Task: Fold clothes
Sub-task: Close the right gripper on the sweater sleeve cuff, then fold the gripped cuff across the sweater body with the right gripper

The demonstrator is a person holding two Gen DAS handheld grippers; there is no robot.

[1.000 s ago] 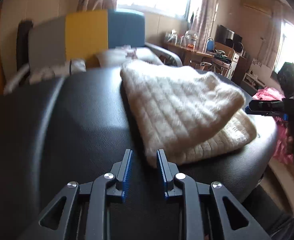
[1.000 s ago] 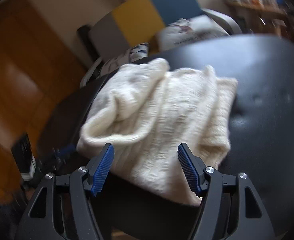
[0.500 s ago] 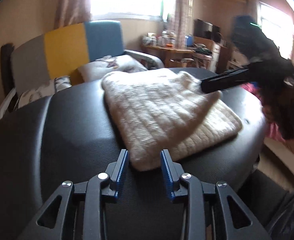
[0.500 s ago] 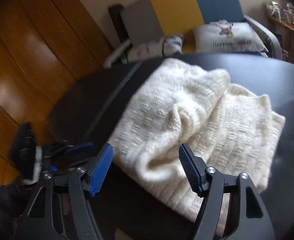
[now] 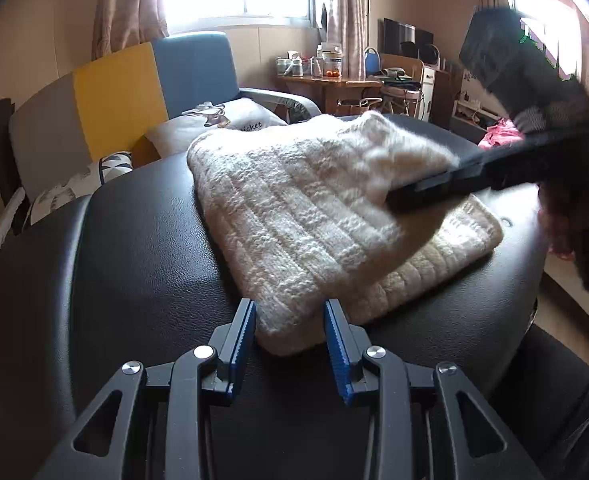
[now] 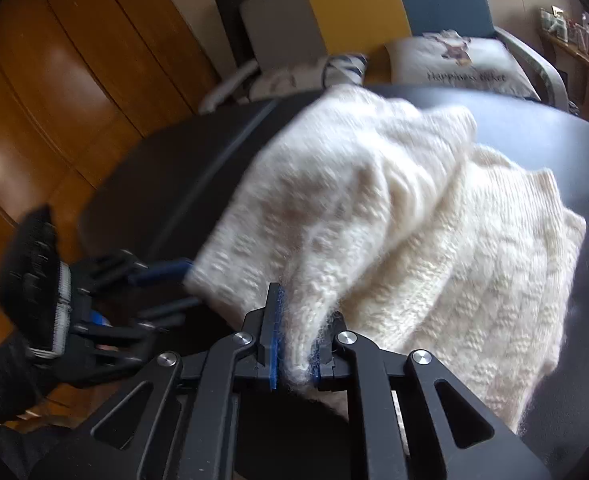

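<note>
the black padded table (image 5: pixel 134 280) carries the cream knit sweater (image 5: pixel 294 216), its long axis running away from the left claw (image 5: pixel 290 332). that claw stands half open astride the near corner, pads not pressing. the right claw (image 6: pixel 294 344) is closing, fabric pinched between its jaws, and looks readier to lift. sofa (image 5: pixel 114 92) beyond.

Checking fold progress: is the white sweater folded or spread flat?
Folded: the sweater lies doubled in layers on the black surface, with the right gripper closing on a pinched fold.
</note>
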